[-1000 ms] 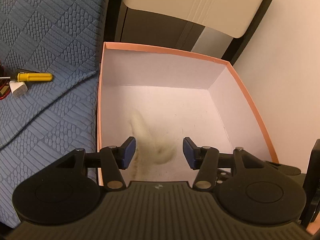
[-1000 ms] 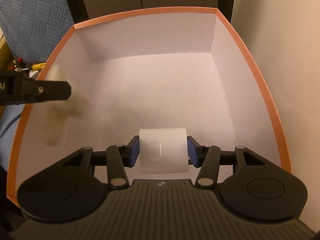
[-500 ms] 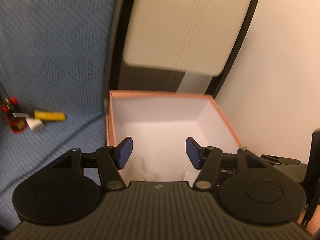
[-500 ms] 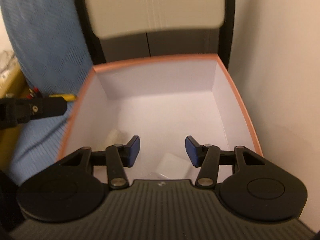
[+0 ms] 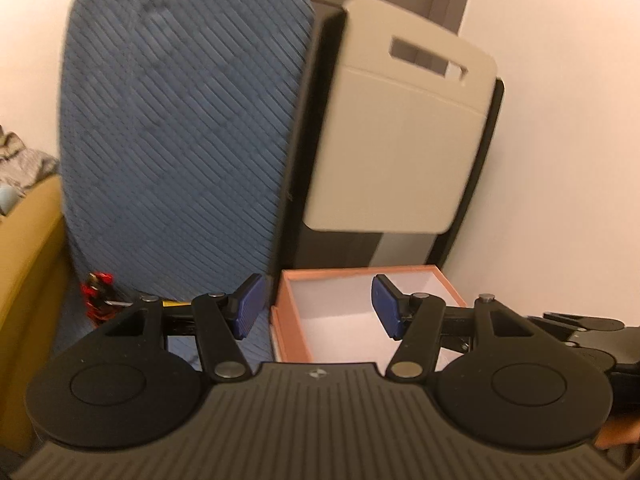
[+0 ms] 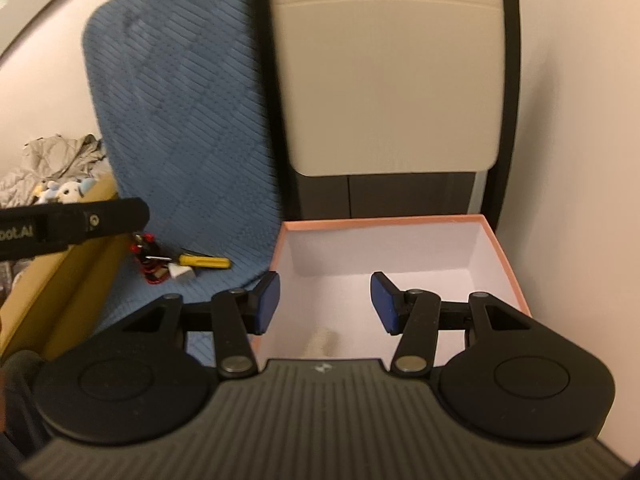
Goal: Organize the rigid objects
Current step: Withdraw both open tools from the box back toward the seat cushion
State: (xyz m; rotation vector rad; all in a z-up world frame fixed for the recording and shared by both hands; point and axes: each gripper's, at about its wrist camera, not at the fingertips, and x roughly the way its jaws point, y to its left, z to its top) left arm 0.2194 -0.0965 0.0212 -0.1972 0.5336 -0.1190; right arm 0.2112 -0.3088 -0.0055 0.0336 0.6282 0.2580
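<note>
Right wrist view: right gripper (image 6: pixel 325 302) above the near edge of the pink-rimmed box (image 6: pixel 502 256), jaws wide apart, holding nothing.
Left wrist view: left gripper (image 5: pixel 318 306) with jaws spread wide, empty, over the box's left rim.
Box contents: pale beige object (image 6: pixel 322 342) on the floor near the front wall.
Left of box: yellow-handled screwdriver (image 6: pixel 204 261), white block (image 6: pixel 181 271), red-black item (image 6: pixel 146 258) on blue cushion (image 6: pixel 188 120).
Behind: beige panel (image 6: pixel 386 68).

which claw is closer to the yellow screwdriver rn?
Left. The left claw sits just right of the yellow screwdriver on the blue cushion; the right claw hangs over the pink box, further right.
</note>
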